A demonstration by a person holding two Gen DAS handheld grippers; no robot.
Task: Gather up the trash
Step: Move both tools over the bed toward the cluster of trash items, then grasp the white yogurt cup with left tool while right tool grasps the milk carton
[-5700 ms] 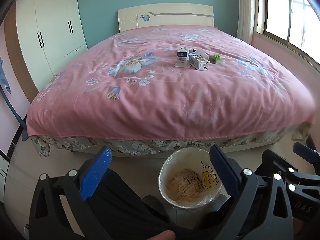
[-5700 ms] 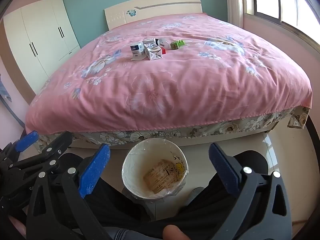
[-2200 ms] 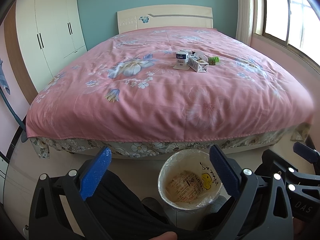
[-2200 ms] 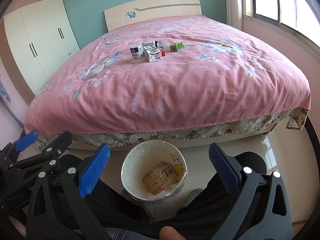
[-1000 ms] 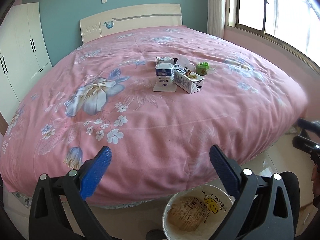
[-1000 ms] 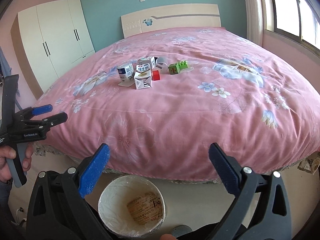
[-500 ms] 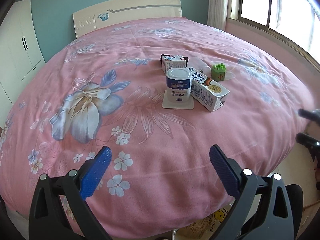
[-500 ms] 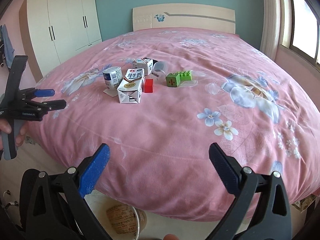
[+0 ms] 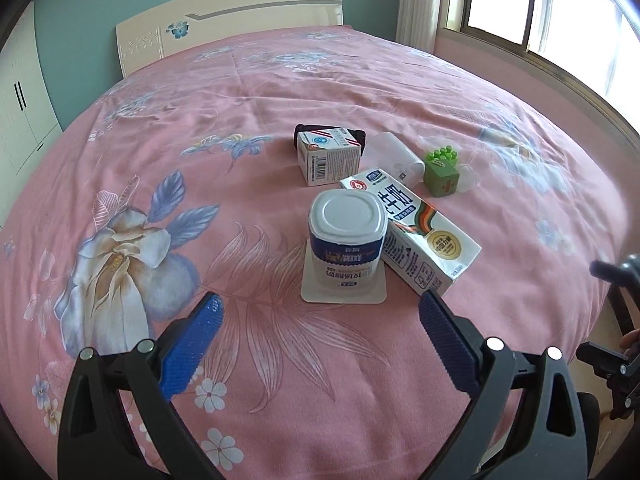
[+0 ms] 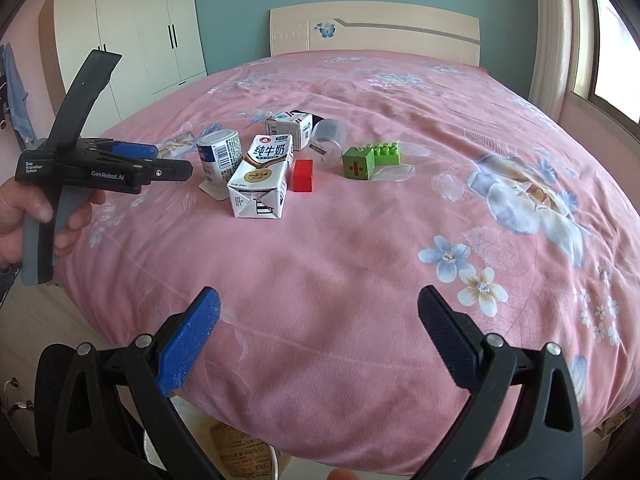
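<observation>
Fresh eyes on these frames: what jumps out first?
A small cluster of clutter sits mid-bed on the pink floral bedspread: an upside-down white-and-blue yogurt cup, with a white milk carton lying on its side directly to its right. Behind them lie a clear plastic cup on its side and a green toy brick. The left hand-held gripper, wide open, points at the yogurt cup.

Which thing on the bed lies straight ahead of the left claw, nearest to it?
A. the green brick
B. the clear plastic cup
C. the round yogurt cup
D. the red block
C: the yogurt cup stands between the open left claw's tips, ahead of everything else.
</observation>
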